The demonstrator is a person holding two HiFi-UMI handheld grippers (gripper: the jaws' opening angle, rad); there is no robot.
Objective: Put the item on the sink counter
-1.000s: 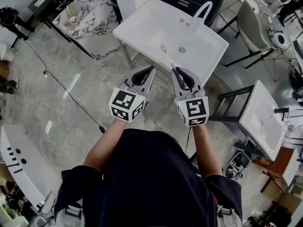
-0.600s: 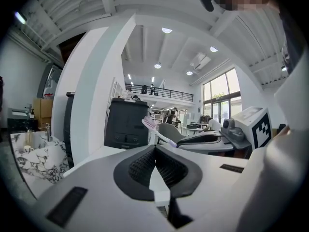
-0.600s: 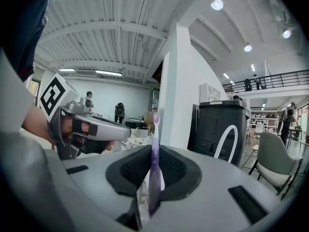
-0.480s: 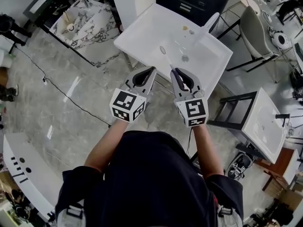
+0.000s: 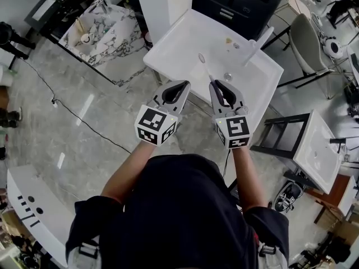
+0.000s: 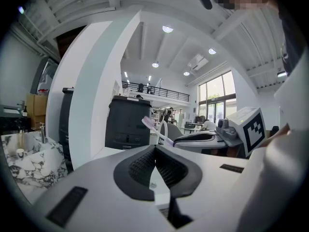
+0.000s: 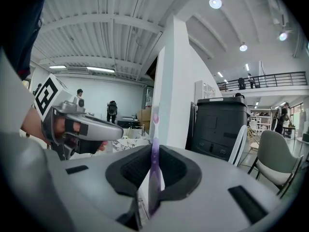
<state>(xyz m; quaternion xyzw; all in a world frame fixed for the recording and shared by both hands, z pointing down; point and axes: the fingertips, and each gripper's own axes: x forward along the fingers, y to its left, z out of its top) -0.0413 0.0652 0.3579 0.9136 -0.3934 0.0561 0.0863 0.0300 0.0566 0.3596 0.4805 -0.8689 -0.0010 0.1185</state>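
My right gripper [image 5: 215, 87] is shut on a purple toothbrush [image 5: 205, 66] whose pale head sticks out forward over the near edge of a white sink [image 5: 168, 49]. In the right gripper view the toothbrush [image 7: 154, 149] stands clamped between the black pads [image 7: 129, 170], head up. My left gripper [image 5: 178, 88] hangs just left of the right one, shut with nothing in it; its pads [image 6: 141, 167] meet. From the left gripper view the toothbrush [image 6: 153, 129] and the right gripper [image 6: 205, 140] show ahead to the right. A white faucet [image 5: 257, 45] rises at the sink's far side.
Two small objects [image 5: 231, 42] lie on the sink counter near the faucet. A marble-patterned sink [image 5: 104, 29] stands to the left, another white sink [image 5: 314, 150] to the right, a dark cabinet [image 5: 241, 1] behind, a chair [image 5: 305, 29] at far right. A cable [image 5: 73, 108] crosses the floor.
Both grippers have moved forward toward the white sink, the toothbrush head now reaching over its near edge. Both stay shut as before.
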